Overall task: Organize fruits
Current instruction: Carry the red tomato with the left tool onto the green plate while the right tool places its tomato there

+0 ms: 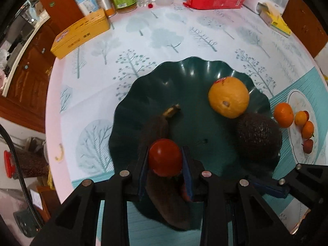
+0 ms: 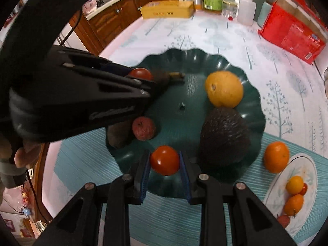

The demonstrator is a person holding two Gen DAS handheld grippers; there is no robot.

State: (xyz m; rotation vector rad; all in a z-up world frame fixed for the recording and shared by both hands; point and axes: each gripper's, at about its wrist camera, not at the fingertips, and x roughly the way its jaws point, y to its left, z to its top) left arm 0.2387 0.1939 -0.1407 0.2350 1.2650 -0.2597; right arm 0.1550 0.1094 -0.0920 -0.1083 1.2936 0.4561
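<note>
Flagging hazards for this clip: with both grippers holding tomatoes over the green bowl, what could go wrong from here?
The left gripper holds its tomato above the dark banana; dropped there, it could roll. The right gripper's tomato hangs near the bowl's rim and might fall outside. The two grippers are close together and could collide.

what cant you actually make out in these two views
- Banana: near end hidden behind the left hand-held gripper and its tomato, left wrist view.
- Small fruits on the white plate: too small to name, right wrist view.
- Writing on the yellow box: too small to read.
</note>
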